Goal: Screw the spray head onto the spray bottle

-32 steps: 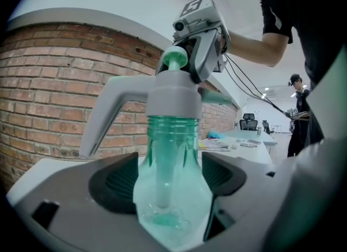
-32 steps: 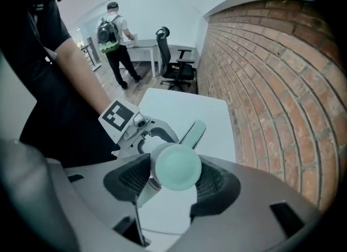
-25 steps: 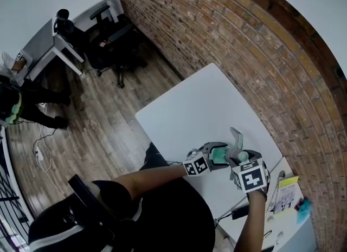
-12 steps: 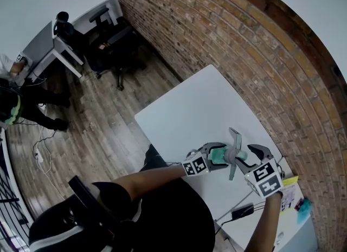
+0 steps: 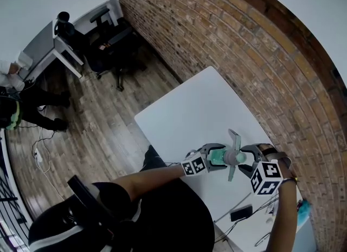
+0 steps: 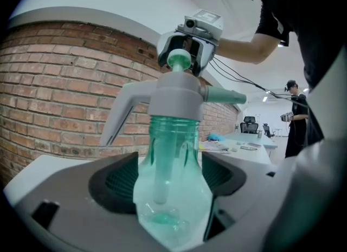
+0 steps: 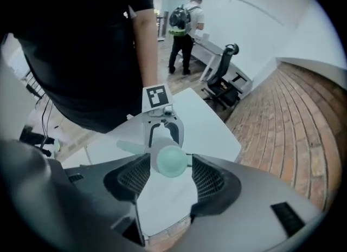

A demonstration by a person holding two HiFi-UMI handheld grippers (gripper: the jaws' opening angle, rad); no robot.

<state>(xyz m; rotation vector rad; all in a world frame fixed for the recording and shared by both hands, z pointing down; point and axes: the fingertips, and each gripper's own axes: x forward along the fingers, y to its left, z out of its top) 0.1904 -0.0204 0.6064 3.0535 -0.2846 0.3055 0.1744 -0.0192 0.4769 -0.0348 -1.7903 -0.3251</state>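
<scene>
Item: spray bottle (image 6: 171, 159), clear green, held roughly level above the white counter (image 5: 190, 110), neck pointing toward my right side.
Left tool (image 6: 171, 176): clamped on the bottle's body, one pad on each flank; it acts as the anchor.
Fitting: grey spray head (image 6: 173, 96), seated on the bottle's neck, with lever and nozzle sticking out to opposite sides. No gap shows at the collar, but I cannot tell how tight the thread is.
Right tool (image 7: 169, 176): jaws apart, pointing steeply down over the head. The round green knob (image 7: 172, 160) sits between the pads, and I see neither pad pressing on it.
Step in hand: screwing on, by my reading, caught between turns; the right tool is free of the head rather than driving it.
Next move calls for: lowering the right tool onto the grey collar, closing firmly there rather than on the knob, then rolling my wrist in the tightening direction.
Condition: the left tool must hold the bottle without letting it spin.
Risk: the lever or nozzle may foul the pads.
</scene>
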